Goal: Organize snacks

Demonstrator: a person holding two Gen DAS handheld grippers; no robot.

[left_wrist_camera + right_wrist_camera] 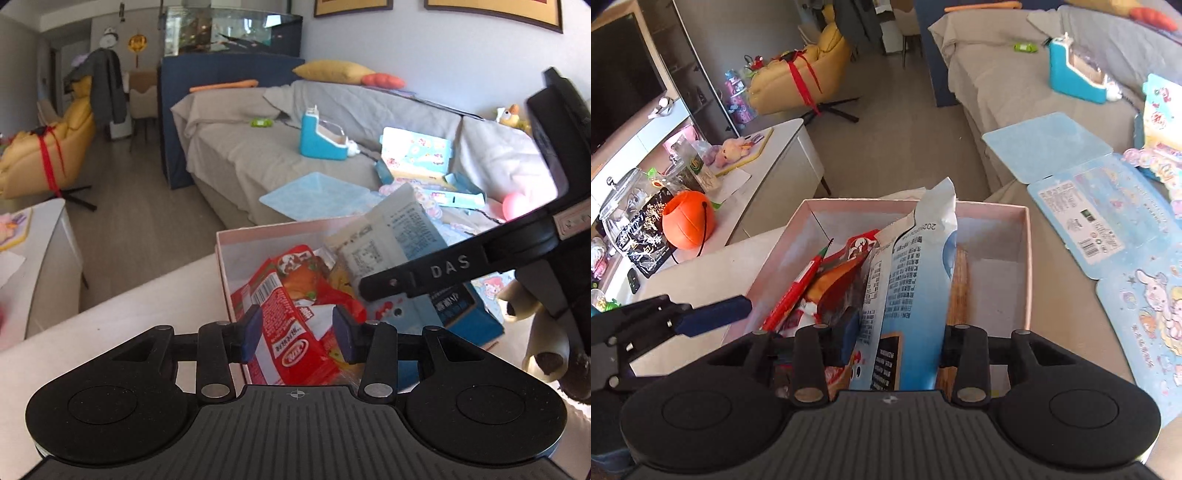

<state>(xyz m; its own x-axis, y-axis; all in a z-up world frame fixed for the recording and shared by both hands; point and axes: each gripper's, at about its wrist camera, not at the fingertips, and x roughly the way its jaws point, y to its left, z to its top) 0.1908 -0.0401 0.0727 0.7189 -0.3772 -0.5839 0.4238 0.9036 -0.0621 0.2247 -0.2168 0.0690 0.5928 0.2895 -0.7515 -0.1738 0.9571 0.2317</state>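
A pink box (1028,258) sits on a pale table (713,266), its far side toward a grey sofa (236,158). In it lie several snack packs. The right gripper (899,338) has its jaws closed on a tall white-and-blue bag (912,280), which stands upright in the middle of the box with its top above the rim. Just right of the bag a ribbed brown pack (960,295) stands against it; the right part of the box floor is bare.

The left gripper (295,332) hangs over the near left part of the box with its jaws set narrowly either side of a red pack (284,325). Whether the pads (253,332) touch the pack cannot be told. In the left view the right gripper's arm crosses in front of the bag (399,236).

On the sofa lie a light blue lid (1045,147) and a blue toy (321,136). An orange ball (687,219) rests on the low cabinet at left.
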